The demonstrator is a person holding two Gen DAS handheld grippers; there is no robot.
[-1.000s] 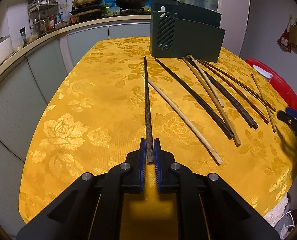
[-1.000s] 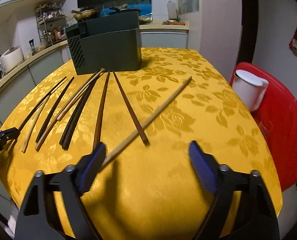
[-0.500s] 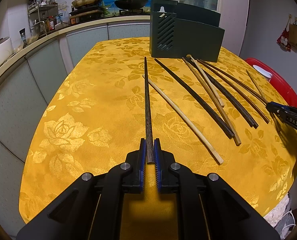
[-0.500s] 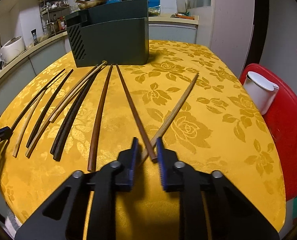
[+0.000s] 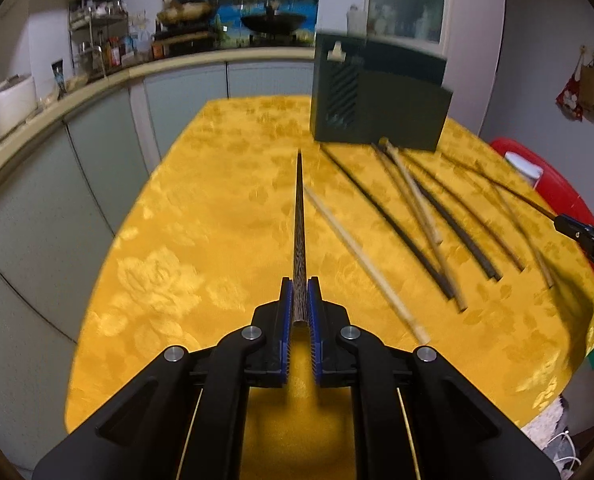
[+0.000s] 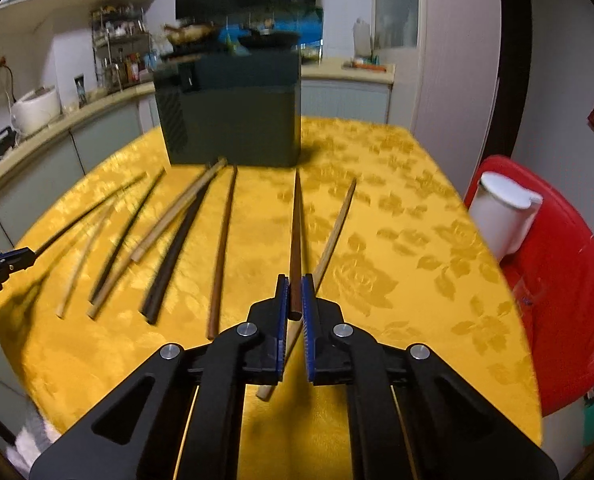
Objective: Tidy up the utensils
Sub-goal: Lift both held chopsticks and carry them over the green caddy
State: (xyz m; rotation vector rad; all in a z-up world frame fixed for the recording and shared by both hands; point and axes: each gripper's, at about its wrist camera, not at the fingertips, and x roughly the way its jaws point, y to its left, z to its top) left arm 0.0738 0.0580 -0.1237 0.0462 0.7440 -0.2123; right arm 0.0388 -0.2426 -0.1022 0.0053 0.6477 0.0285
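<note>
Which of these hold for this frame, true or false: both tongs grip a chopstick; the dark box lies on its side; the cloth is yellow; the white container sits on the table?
1. Both the left tongs and the right tongs grip a chopstick. True.
2. The dark box lies on its side. False: it stands upright.
3. The tablecloth is yellow with a floral pattern. True.
4. The white container sits on the table. False: it rests on the red seat beside it.

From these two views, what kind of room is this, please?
Most likely a home kitchen: a wok sits on the counter, beside a rice cooker, and chopsticks lie on the table.
</note>
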